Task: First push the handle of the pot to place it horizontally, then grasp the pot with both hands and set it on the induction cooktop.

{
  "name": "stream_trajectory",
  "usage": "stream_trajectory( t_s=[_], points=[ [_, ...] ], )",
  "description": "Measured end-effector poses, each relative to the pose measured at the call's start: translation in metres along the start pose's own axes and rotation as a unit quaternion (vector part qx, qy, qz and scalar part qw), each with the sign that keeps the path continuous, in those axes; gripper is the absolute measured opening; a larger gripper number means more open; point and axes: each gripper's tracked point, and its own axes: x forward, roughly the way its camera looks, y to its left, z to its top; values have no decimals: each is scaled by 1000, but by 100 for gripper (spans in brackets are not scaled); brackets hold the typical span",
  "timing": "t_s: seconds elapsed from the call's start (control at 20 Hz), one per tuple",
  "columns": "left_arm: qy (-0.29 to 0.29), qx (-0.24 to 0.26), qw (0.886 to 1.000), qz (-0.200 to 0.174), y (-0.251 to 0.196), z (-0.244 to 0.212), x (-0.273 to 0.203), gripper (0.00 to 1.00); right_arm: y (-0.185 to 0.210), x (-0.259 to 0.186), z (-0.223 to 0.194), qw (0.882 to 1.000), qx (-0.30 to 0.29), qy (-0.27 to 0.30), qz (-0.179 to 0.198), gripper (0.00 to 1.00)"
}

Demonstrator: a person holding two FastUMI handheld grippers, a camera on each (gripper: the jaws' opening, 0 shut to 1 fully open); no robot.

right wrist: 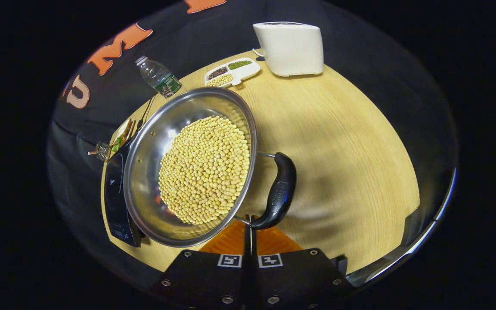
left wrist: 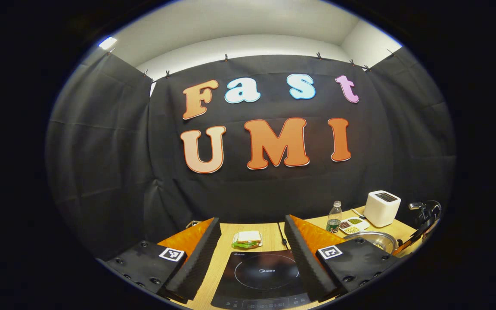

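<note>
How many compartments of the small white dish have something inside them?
3, all filled. In the white dish near the toaster, one compartment holds dark beans, one holds green beans, and one holds pale yellow beans. No further compartment is visible.

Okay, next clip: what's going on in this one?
A person works two handheld grippers at a wooden table. The right gripper has its fingers closed together at the lower end of the black handle of a steel pot full of yellow beans, apparently to push it; whether they touch it is unclear. The pot partly overlaps the black induction cooktop. The left gripper hangs open above that cooktop, holding nothing.
</note>
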Motion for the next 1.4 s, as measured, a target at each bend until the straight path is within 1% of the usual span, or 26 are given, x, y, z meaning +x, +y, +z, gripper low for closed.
stream_trajectory(
  t_s=[0.2,0.45,0.5,0.6,0.65,0.75,0.8,0.95,1.05,1.1,1.35,1.4],
  points=[
    [22,-3,1000,-3,-6,-21,8,100,-3,6,14,1000,11,1,-6,0],
    [34,-2,999,-12,-20,-33,19,100,-14,6,28,1000,0,-4,-20,0],
    [36,-4,999,-15,-23,-36,21,97,-17,6,30,1000,-3,-3,-23,0],
    [46,-7,999,-22,-33,-46,29,97,-20,6,37,1000,-5,-1,-28,0],
    [52,-8,998,-26,-37,-52,33,100,-20,7,40,1000,-6,0,-31,0],
    [63,-12,997,-29,-43,-61,41,92,-20,11,48,999,-10,-1,-35,0],
    [66,-17,997,-28,-44,-65,45,100,-20,12,52,999,-11,-3,-37,0],
    [75,-22,997,-29,-52,-77,52,100,-24,14,61,999,-6,-2,-35,0],
    [80,-22,996,-30,-57,-84,59,92,-25,16,68,999,-5,-4,-34,0],
    [84,-22,996,-31,-60,-87,61,97,-25,18,71,999,-7,-5,-35,0],
    [99,-31,994,-35,-71,-104,71,97,-26,24,88,1000,-7,-8,-28,0],
    [102,-36,993,-37,-73,-107,73,100,-26,25,90,999,-11,-10,-29,0]
  ],
)
